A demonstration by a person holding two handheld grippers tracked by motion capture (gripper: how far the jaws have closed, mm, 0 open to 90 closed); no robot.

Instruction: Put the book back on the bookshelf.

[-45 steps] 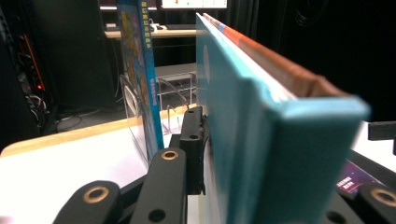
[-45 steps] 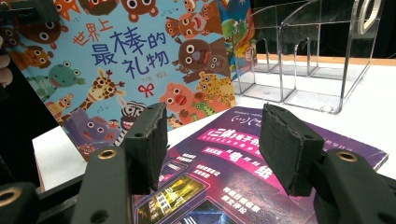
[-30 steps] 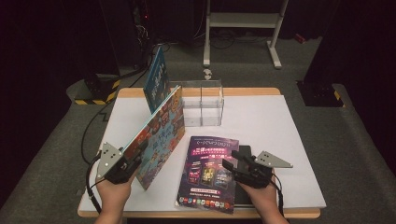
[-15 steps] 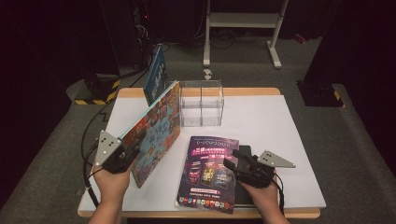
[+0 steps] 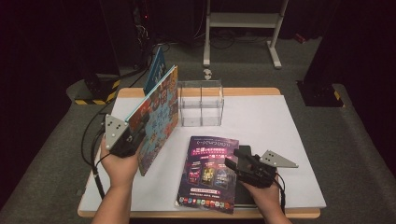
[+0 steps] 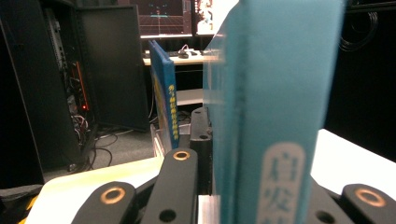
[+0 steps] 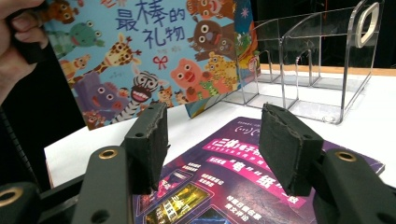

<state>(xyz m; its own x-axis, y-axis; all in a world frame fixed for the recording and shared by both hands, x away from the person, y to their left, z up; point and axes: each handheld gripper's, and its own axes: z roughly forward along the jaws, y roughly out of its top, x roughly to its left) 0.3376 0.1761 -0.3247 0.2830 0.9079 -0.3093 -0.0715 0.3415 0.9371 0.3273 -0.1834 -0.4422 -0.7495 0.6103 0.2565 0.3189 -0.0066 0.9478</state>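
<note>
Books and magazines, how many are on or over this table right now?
3. The picture book is clamped upright in the left gripper. A blue book stands behind it. The purple magazine lies flat under the right gripper. Others may be hidden.

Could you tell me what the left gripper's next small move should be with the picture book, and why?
Probably carry it up and toward the clear acrylic rack. The left gripper is shut on the picture book, which is tilted with its lower corner near the table; the rack's slots look empty, and a blue book stands behind it. The right gripper rests open over the purple magazine.
</note>
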